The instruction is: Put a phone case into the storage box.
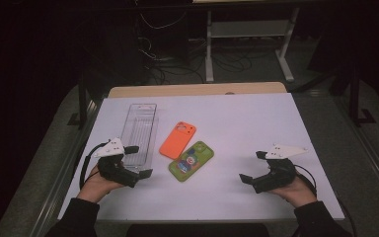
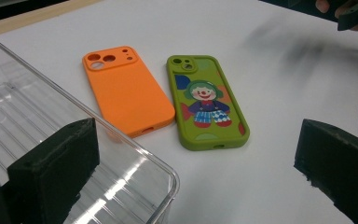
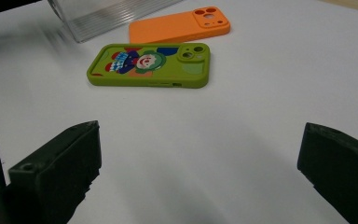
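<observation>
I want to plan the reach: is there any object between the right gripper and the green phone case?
Nothing visible. The right gripper, jaws open, faces the green phone case across bare white table. The orange phone case and clear tray lie beyond it.

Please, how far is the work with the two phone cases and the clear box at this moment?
Nothing looks done yet: the orange case and the green case lie side by side on the table, outside the clear box, which holds nothing. In hand: the left claw is open at the box's near end, the right claw open and apart from both. Presumably left: gripping each case and boxing it.
</observation>
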`<state>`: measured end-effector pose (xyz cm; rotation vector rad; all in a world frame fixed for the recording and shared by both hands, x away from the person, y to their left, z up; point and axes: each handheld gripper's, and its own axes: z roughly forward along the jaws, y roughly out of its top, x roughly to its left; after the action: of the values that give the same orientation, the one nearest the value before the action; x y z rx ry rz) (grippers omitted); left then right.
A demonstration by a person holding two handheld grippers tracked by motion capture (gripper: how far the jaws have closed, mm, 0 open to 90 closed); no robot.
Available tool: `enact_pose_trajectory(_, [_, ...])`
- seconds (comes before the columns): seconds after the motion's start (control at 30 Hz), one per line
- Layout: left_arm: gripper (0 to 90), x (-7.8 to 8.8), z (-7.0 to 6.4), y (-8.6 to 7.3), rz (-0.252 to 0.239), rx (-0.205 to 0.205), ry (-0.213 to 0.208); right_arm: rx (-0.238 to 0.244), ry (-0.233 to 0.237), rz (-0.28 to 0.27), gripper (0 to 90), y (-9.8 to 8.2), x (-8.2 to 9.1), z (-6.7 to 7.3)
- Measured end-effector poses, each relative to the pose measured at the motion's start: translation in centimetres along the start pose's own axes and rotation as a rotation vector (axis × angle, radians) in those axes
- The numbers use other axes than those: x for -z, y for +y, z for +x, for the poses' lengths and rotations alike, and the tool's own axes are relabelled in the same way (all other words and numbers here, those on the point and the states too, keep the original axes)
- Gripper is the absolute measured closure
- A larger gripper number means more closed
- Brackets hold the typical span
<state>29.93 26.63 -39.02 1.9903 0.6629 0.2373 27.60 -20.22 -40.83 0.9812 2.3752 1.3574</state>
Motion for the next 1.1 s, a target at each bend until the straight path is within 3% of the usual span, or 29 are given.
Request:
enact_pose_trajectory(0.63, [2.6, -1.4, -0.7, 1.7, 0.007, 0.010, -0.025, -0.008, -0.004, -0.004, 0.0, 0.0, 0.2, -0.1])
enact_pose_trajectory(0.83, [14.4, -2.2, -1.2, 2.6, 0.013, 0.021, -0.018, -0.012, -0.004, -0.005, 0.0, -0.1, 0.3, -0.1])
enact_pose_trajectory(0.9, [17.7, -3.0, -1.3, 2.9, 0.022, 0.048, -0.021, -0.017, -0.004, -0.007, 0.0, -0.2, 0.5, -0.2])
enact_pose_trajectory(1.1, [38.2, -4.1, -1.9, 3.5, 0.054, 0.066, -0.019, -0.020, -0.001, -0.008, 0.0, -0.1, 0.6, -0.1])
